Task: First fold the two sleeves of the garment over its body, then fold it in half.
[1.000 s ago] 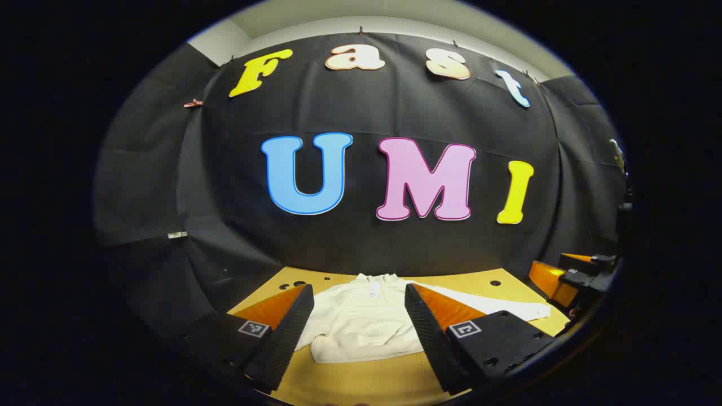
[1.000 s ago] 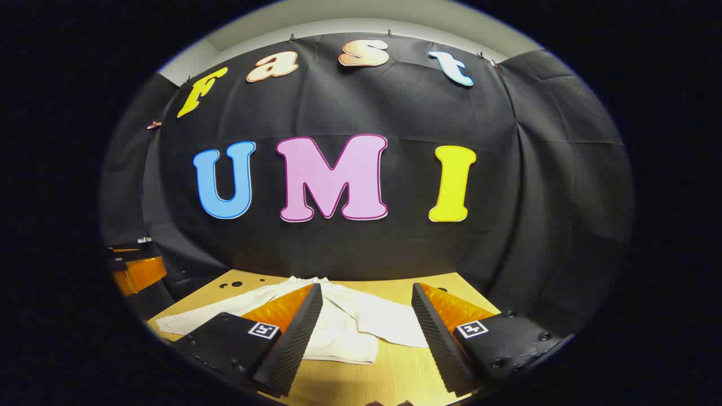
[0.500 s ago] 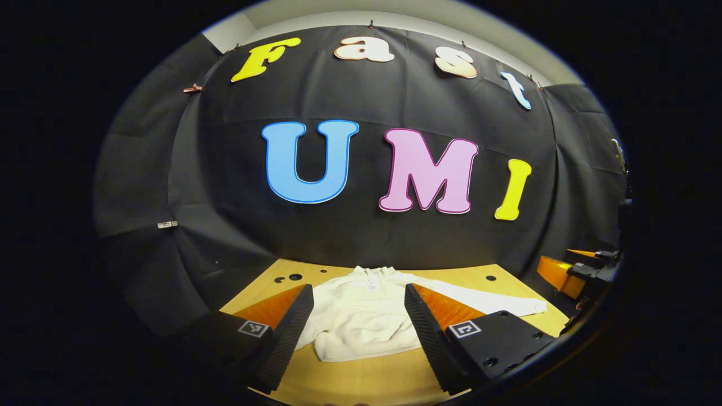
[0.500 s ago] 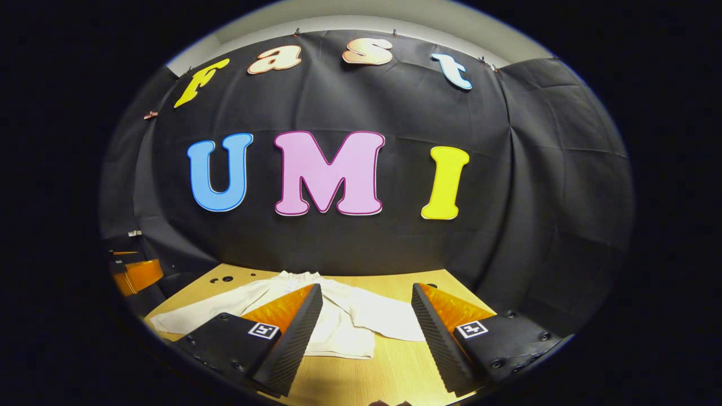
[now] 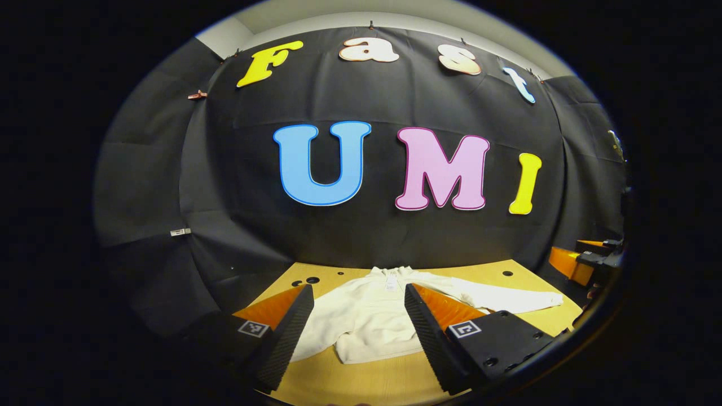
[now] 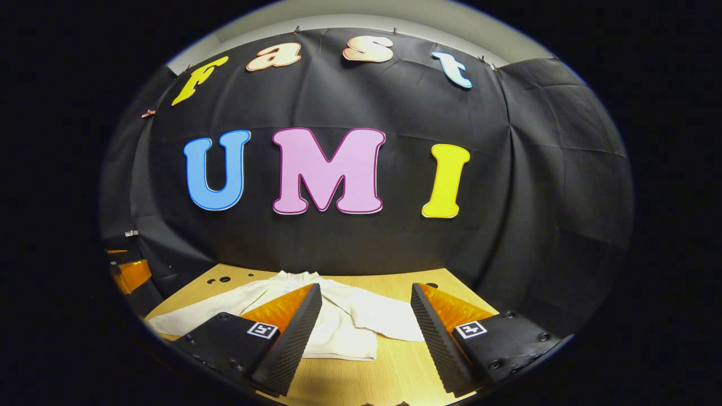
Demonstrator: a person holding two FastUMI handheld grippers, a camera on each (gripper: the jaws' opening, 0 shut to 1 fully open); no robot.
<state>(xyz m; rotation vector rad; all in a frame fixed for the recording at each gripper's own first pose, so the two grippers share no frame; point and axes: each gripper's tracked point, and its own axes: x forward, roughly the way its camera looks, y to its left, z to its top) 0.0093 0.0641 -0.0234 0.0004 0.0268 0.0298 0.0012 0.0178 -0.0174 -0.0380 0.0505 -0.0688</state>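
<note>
A white garment (image 6: 344,324) lies flat on the wooden table (image 6: 389,372) at the lower centre, both sleeves spread outward. The right gripper (image 6: 365,332) hangs above it at the bottom, fingers wide apart. The left gripper (image 6: 127,270) shows at the far left edge.

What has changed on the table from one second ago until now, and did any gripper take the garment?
Only the viewpoints shifted a little: in the left gripper view the white garment now sits slightly more to the right. Nothing was grasped or released. The left hand-held gripper and the right hand-held gripper are open above the wooden table, as before. The garment lies flat with both sleeves spread, unfolded.
</note>
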